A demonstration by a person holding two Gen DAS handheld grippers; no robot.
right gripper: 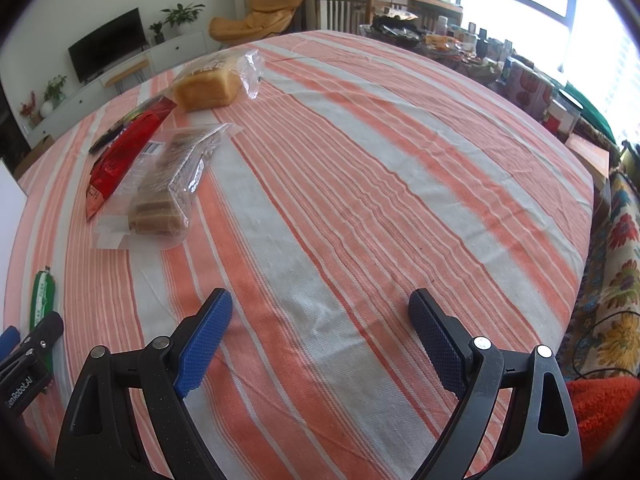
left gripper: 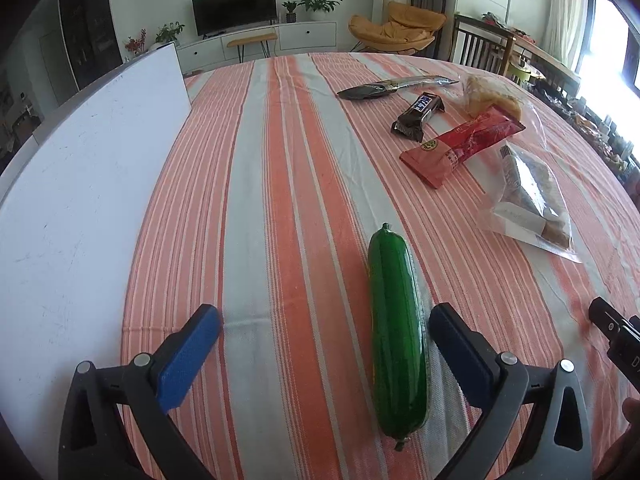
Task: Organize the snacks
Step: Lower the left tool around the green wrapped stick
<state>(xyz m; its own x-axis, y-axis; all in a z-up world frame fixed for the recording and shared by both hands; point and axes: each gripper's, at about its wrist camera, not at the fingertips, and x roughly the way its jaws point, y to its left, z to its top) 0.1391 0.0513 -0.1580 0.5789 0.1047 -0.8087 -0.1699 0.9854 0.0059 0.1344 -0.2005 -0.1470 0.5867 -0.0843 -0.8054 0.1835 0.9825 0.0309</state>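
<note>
A green sausage-shaped snack (left gripper: 396, 332) lies on the striped tablecloth between the fingers of my open left gripper (left gripper: 326, 328), nearer the right finger and not gripped. Further off lie a red packet (left gripper: 460, 144), a dark chocolate bar (left gripper: 418, 114), a long dark packet (left gripper: 394, 86), a bagged bread loaf (left gripper: 492, 96) and a clear bag of brown cakes (left gripper: 528, 200). My right gripper (right gripper: 320, 320) is open and empty over bare cloth. Its view shows the cake bag (right gripper: 168, 192), red packet (right gripper: 124, 152), loaf (right gripper: 208, 84) and green snack (right gripper: 42, 296) to the left.
A white board (left gripper: 80, 184) lies on the table's left side. The right gripper's body (left gripper: 616, 332) shows at the left view's right edge. Cluttered shelves and boxes (right gripper: 532, 88) stand beyond the table's right edge, with a floral fabric (right gripper: 616, 280) beside it.
</note>
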